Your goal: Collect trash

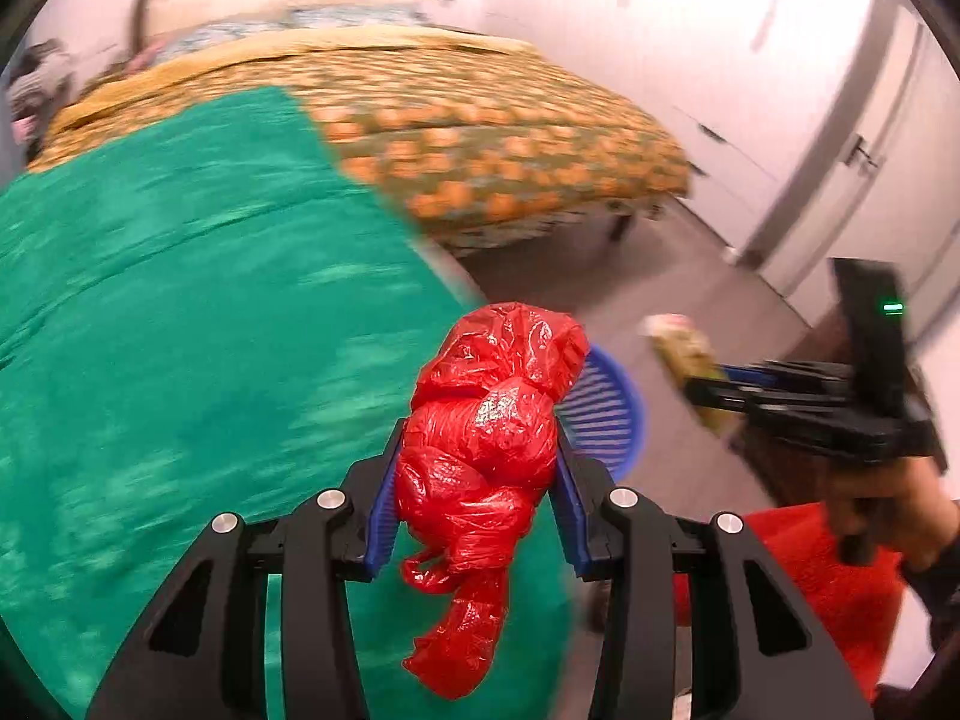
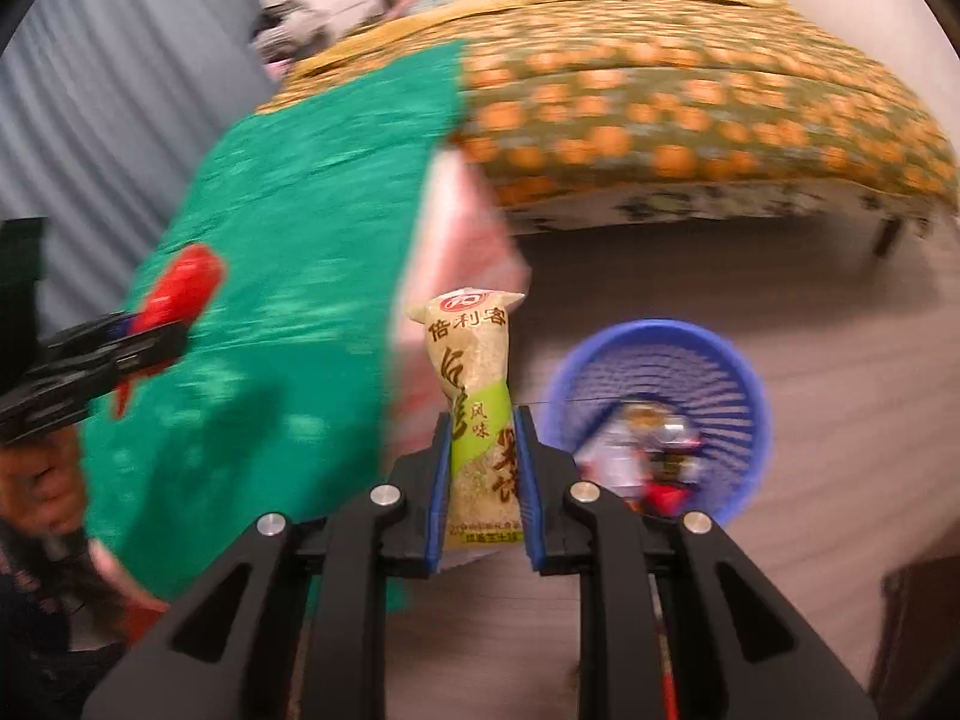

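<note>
My left gripper (image 1: pixel 477 450) is shut on a crumpled red plastic bag (image 1: pixel 486 444) and holds it above the green cloth (image 1: pixel 180 330). My right gripper (image 2: pixel 483 438) is shut on a beige and green snack packet (image 2: pixel 477 396), held upright in the air. A blue slatted basket (image 2: pixel 738 384) stands on the floor just right of the packet, with some trash inside. In the left wrist view the basket (image 1: pixel 606 408) shows partly behind the red bag, and the right gripper (image 1: pixel 708 387) with the snack packet (image 1: pixel 684 354) is at the right. The left gripper (image 2: pixel 156 324) with the red bag (image 2: pixel 180 288) shows at the left of the right wrist view.
A bed with an orange-patterned cover (image 1: pixel 480 120) stands behind, its leg (image 1: pixel 618 228) on the grey floor. White wardrobe doors (image 1: pixel 780 120) line the right wall. A grey curtain (image 2: pixel 108 90) hangs at the left. A red bag (image 1: pixel 840 588) lies low at the right, by a dark cabinet (image 2: pixel 924 630).
</note>
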Tool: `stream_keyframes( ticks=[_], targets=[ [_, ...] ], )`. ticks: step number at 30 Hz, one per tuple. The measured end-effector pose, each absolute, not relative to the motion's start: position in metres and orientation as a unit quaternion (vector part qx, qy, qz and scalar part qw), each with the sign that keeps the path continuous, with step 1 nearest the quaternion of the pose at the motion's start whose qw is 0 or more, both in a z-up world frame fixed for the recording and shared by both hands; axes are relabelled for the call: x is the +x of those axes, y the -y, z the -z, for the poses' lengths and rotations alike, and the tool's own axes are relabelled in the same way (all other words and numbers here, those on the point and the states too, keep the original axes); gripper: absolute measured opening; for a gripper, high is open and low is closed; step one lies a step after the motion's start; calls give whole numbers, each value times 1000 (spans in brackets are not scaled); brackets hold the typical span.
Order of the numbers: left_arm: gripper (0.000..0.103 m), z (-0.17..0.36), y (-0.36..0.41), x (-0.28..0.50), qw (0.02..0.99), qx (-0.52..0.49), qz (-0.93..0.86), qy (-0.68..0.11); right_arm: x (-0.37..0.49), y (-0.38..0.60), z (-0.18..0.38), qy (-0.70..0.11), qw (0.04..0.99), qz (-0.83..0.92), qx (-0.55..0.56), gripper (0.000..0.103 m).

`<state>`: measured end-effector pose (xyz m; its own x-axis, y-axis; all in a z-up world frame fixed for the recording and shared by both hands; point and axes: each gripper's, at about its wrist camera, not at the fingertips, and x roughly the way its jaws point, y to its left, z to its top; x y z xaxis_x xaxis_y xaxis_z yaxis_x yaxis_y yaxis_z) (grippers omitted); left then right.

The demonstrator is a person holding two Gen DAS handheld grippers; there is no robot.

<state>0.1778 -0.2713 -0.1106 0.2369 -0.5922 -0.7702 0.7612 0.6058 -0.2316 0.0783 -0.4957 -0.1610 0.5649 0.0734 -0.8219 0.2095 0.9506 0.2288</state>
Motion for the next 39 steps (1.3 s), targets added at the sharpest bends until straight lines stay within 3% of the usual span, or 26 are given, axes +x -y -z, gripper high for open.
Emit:
stream_keyframes(
  ticks=[7, 15, 17, 18, 19, 23, 28, 32, 39],
  targets=[
    [43, 168, 408, 155, 745, 113, 447, -483, 81, 581, 224, -482, 854, 81, 178, 19],
    [45, 264, 494, 178, 734, 122, 407, -530, 95, 649, 302, -490, 827, 94, 258, 19],
    [51, 282, 502, 188, 735, 128, 400, -532, 99, 663, 327, -490, 816, 95, 291, 22],
    [60, 292, 507, 192, 736, 131, 397, -532, 102, 668, 335, -492, 811, 96, 300, 22],
    [69, 298, 511, 195, 739, 135, 392, -531, 105, 674, 347, -497, 803, 99, 313, 25],
    [78, 308, 505, 202, 746, 136, 376, -533, 101, 682, 363, -500, 790, 117, 335, 63],
    [88, 278, 486, 184, 772, 116, 369, -505, 81, 682, 334, -487, 799, 147, 320, 87],
    [95, 232, 466, 148, 793, 107, 381, -463, 55, 672, 285, -474, 814, 162, 294, 99],
    [98, 171, 425, 86, 817, 98, 393, -410, -3, 622, 213, -440, 842, 210, 233, 99]
  ],
)
